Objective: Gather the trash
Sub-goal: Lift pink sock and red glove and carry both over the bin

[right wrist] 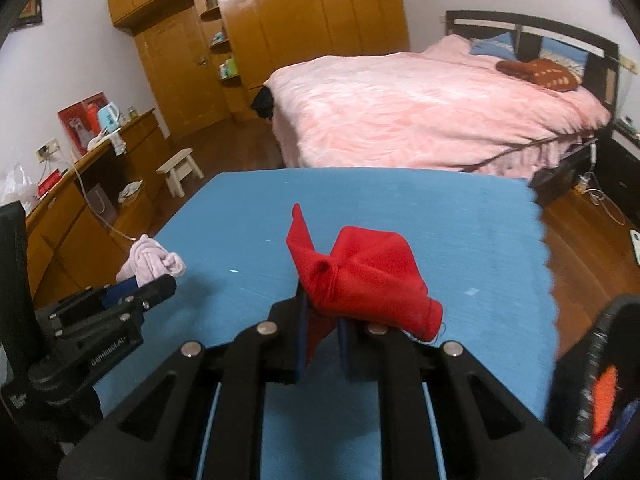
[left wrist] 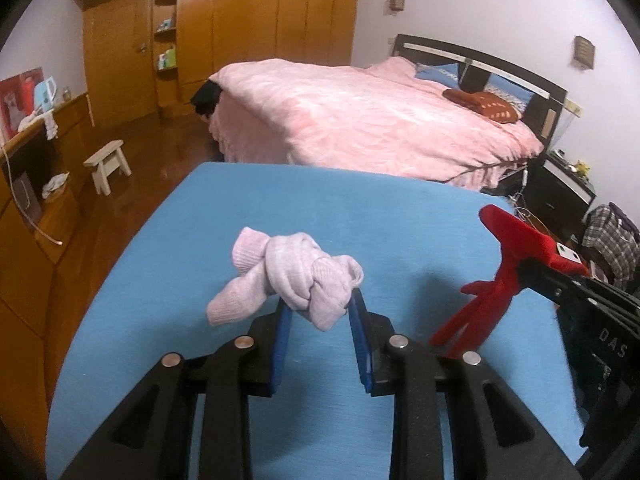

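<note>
A knotted pale pink sock bundle (left wrist: 286,276) sits at the tips of my left gripper (left wrist: 320,306) over the blue table (left wrist: 192,240). The blue pads flank its lower part with a wide gap, so the grip is unclear. It also shows in the right wrist view (right wrist: 152,262) at the left gripper's tip (right wrist: 154,286). My right gripper (right wrist: 322,316) is shut on a red cloth (right wrist: 360,276), held above the table (right wrist: 460,240). The red cloth also shows in the left wrist view (left wrist: 504,276).
A bed with a pink quilt (left wrist: 360,120) stands beyond the table. A wooden wardrobe (left wrist: 240,20) lines the far wall. A small white stool (left wrist: 108,164) stands on the wood floor by a wooden sideboard (left wrist: 32,208). A dark nightstand (left wrist: 560,192) and clothes are at right.
</note>
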Tool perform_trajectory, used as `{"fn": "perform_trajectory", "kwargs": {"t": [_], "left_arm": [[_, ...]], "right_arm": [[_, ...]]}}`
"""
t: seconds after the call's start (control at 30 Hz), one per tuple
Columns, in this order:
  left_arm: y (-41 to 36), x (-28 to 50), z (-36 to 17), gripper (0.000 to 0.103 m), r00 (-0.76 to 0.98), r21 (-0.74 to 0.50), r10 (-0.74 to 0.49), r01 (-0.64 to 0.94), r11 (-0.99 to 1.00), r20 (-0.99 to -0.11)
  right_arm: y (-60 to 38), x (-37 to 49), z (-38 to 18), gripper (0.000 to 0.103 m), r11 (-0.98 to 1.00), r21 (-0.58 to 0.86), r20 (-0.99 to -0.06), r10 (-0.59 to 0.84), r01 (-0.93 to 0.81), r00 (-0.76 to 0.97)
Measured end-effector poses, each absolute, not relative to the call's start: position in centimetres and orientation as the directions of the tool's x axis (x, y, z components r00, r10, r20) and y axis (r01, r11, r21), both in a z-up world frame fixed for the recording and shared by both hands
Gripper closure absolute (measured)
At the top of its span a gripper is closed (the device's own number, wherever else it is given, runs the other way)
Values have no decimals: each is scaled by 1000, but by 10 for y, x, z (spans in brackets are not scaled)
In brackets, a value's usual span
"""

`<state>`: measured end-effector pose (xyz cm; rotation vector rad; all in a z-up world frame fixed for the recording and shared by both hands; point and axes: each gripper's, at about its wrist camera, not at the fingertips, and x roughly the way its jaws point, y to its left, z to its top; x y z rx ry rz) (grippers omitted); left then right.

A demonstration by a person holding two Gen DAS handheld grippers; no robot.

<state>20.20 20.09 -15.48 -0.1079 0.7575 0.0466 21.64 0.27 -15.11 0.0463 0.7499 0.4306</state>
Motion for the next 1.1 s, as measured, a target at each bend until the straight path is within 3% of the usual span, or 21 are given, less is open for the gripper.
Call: {"fn": "perform_trajectory", "kwargs": {"t": [1.1], "left_arm": [[-53,142,-94,74,704,-85,-353,386,918,-616]], "right_arm": [[-267,63,-105,90,980,197,-552,95,19,828]]}}
